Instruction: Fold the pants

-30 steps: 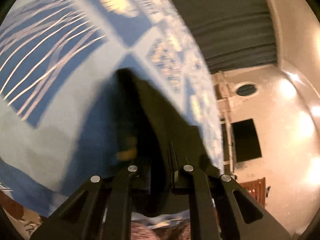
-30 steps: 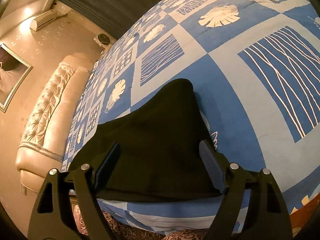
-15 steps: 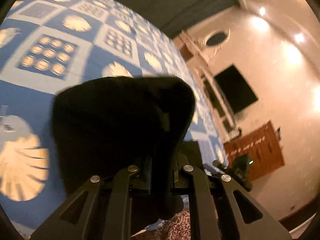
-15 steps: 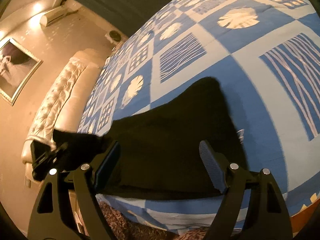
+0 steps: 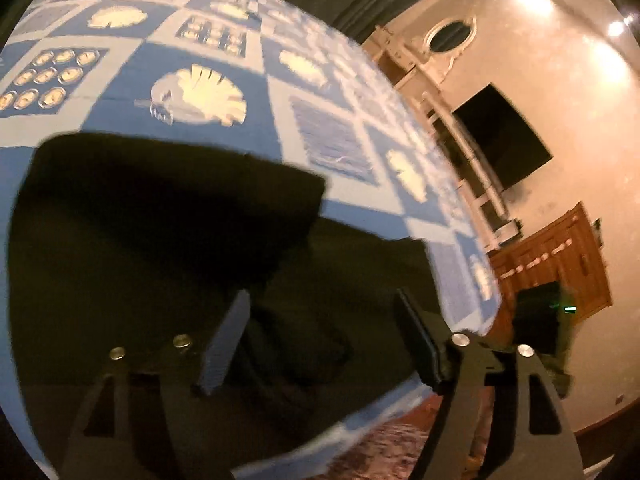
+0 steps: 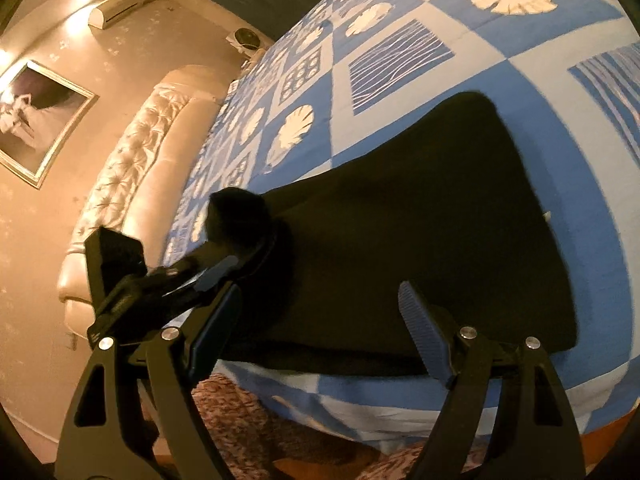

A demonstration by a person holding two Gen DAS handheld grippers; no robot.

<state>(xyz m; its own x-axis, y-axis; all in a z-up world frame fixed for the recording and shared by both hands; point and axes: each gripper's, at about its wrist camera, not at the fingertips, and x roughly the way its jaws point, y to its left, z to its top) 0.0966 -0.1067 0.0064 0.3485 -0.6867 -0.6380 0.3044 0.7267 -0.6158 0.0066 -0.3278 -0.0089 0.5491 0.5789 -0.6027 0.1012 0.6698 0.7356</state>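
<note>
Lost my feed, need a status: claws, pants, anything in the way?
Left claw opening, nothing pinched. Right claw open, empty. Black pants lying folded on the blue quilt. Nothing in the way.

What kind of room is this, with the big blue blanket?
Most likely a bedroom. A wide bed with a blue patterned bedspread has a tufted cream headboard at one end, a framed picture hangs on the wall, and black pants lie on the bed for folding.
</note>
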